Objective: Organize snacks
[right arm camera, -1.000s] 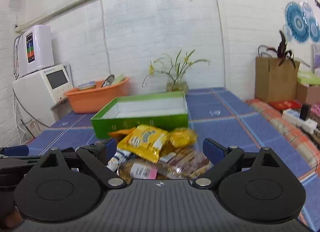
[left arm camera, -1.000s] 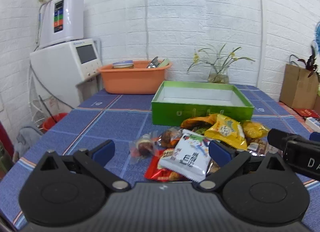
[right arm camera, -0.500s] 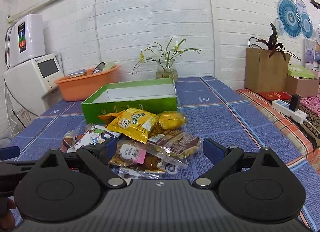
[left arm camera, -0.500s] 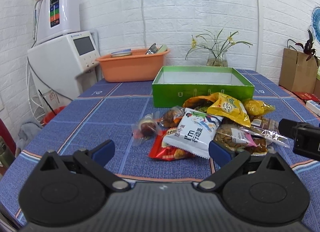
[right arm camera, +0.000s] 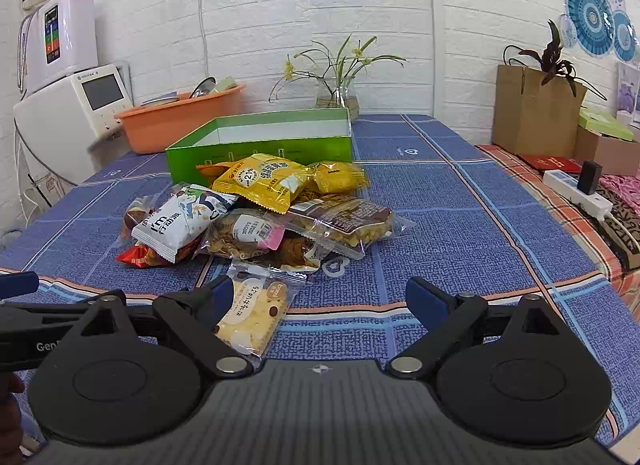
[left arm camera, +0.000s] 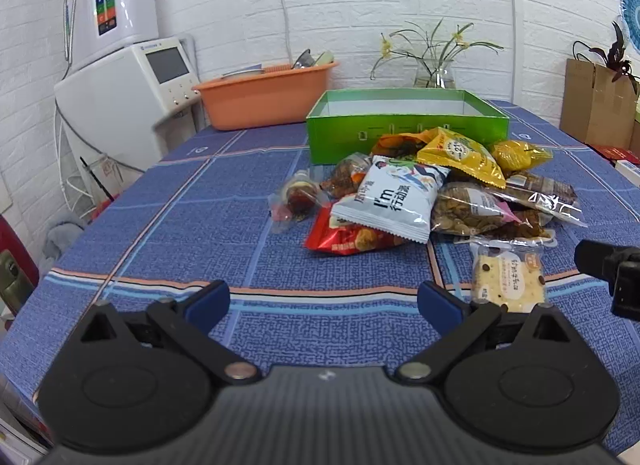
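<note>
You are holding both grippers, left (left arm camera: pixel 324 303) and right (right arm camera: pixel 320 299), with fingers wide and empty over the blue checked desk (left arm camera: pixel 208 233). The snacks (left arm camera: pixel 424 197) are lying piled before the green box (left arm camera: pixel 404 137), near the white brick wall (right arm camera: pixel 320 5).

Left tongs (left arm camera: pixel 324 303) gape empty over the blue checked desk (left arm camera: pixel 180 225); a snack heap (left arm camera: pixel 432 201) lies before the green box (left arm camera: pixel 404 133).
</note>
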